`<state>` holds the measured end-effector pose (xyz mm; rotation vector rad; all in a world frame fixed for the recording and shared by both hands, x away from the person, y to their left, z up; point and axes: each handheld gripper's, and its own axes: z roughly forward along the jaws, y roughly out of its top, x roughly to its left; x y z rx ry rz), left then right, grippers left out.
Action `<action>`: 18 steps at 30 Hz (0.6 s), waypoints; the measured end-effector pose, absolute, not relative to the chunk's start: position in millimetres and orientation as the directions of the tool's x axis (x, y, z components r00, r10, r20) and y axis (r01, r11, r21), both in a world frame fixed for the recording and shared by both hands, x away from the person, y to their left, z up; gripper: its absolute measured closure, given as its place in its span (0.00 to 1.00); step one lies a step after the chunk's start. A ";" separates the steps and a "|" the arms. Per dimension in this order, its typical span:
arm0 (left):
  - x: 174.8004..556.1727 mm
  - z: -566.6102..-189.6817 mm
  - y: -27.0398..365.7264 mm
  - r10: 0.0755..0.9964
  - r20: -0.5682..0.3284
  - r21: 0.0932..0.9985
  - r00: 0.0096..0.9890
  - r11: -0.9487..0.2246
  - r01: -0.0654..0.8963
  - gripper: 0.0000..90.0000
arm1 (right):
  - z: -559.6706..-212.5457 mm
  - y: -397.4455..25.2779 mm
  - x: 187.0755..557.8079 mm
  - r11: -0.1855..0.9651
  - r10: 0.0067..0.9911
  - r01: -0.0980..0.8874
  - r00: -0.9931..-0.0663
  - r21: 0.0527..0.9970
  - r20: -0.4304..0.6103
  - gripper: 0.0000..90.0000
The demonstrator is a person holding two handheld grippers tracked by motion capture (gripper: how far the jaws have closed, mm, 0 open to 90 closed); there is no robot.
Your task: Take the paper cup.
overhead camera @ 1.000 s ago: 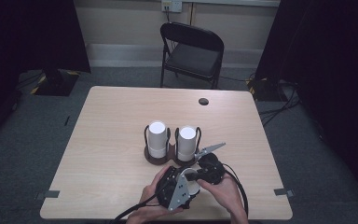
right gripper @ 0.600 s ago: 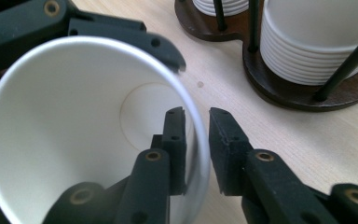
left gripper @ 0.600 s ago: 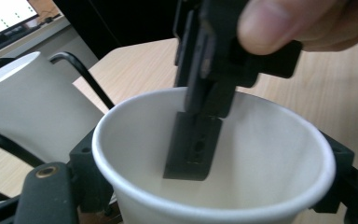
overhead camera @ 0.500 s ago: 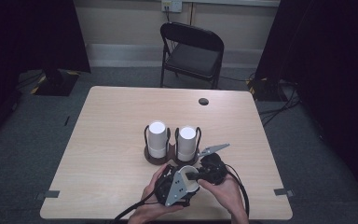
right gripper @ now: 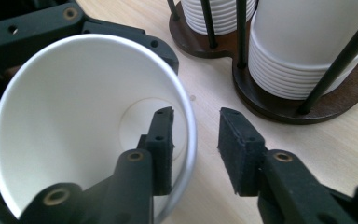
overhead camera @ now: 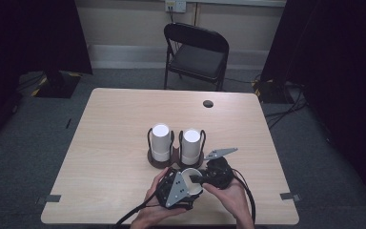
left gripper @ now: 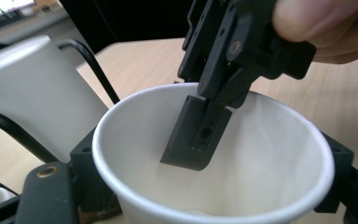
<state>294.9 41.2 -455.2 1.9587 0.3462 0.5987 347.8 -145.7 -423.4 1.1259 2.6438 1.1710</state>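
Note:
A single white paper cup (overhead camera: 189,180) is held near the table's front edge, mouth up and tilted. My left gripper (overhead camera: 188,187) is shut on its sides; in the left gripper view its jaws press the cup (left gripper: 270,154) from both sides. My right gripper (overhead camera: 196,179) is open and straddles the rim of the cup (right gripper: 74,116), one finger (right gripper: 161,140) inside and the other finger (right gripper: 235,144) outside on the table side. Neither pad clearly touches the wall.
Just behind the hands stands a dark wooden holder (overhead camera: 158,162) with black wire posts and two stacks of white cups (overhead camera: 161,140) (overhead camera: 191,144). The table (overhead camera: 114,119) has a small dark round hole (overhead camera: 208,103) at the back. A black folding chair (overhead camera: 195,52) stands beyond.
Almost nothing has moved. Both hands and the cup stay at the same spot near the front edge, with only a slight shift of the right gripper.

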 end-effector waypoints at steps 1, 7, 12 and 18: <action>295.1 -455.8 41.3 0.488 0.243 0.902 0.838 -0.431 -0.011 0.24 | -423.8 -145.7 347.6 0.454 0.632 0.601 -0.738 0.658 0.238 0.71; 296.4 -455.9 43.1 0.496 0.236 0.902 0.835 -0.432 0.001 0.24 | -424.4 -148.2 347.2 0.432 0.639 0.597 -0.732 0.676 0.237 0.65; 296.9 -456.5 45.9 0.525 0.212 0.913 0.824 -0.407 0.024 0.24 | -422.7 -150.2 346.2 0.414 0.633 0.571 -0.740 0.709 0.227 0.58; 298.9 -457.6 52.9 0.556 0.175 0.927 0.812 -0.371 0.055 0.24 | -419.5 -154.5 343.3 0.366 0.645 0.532 -0.736 0.763 0.205 0.51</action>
